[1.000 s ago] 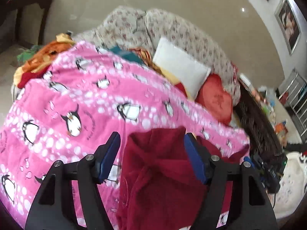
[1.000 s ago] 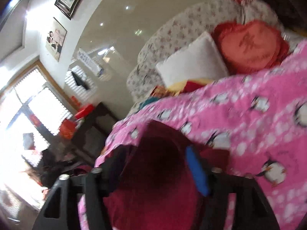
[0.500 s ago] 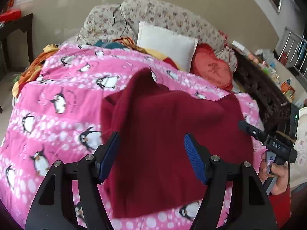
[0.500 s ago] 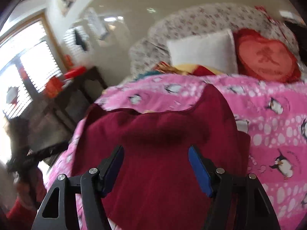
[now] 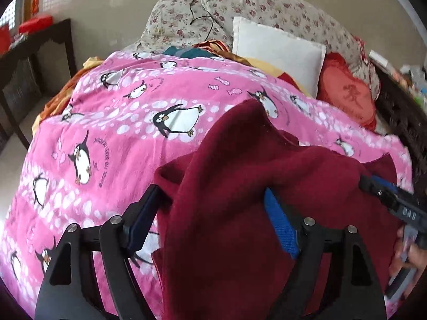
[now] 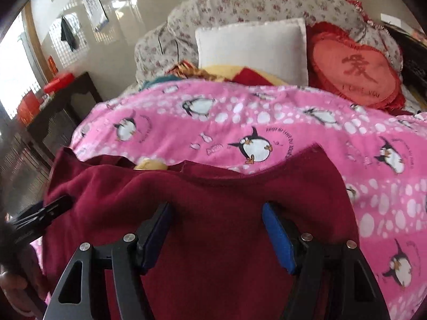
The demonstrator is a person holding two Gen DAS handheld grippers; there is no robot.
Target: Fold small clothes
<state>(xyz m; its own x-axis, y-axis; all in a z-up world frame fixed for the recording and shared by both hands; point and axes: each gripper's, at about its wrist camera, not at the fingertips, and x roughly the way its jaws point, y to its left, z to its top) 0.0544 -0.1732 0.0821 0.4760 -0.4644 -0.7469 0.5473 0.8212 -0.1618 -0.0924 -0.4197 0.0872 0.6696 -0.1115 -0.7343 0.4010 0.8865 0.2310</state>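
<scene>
Jaws of both grippers stand wide apart, released, with maroon cloth spread between and over them. On the left gripper (image 5: 210, 213) the garment (image 5: 240, 186) drapes across both fingers, one corner rising to a peak above the blanket (image 5: 106, 122); whether the fabric merely rests on the fingers or is caught on them is hard to tell. On the right gripper (image 6: 216, 229) the garment (image 6: 213, 192) lies flatter, its hemmed edge running across just ahead of the fingertips. It sits at the near end of the bed, on the pink penguin blanket. Beyond that lie a white pillow (image 6: 250, 50), a red heart cushion (image 6: 355, 69) and a floral headboard (image 5: 267, 8). A dark side table (image 6: 64, 104) stands off to one side, carrying red boxes (image 6: 28, 105).
</scene>
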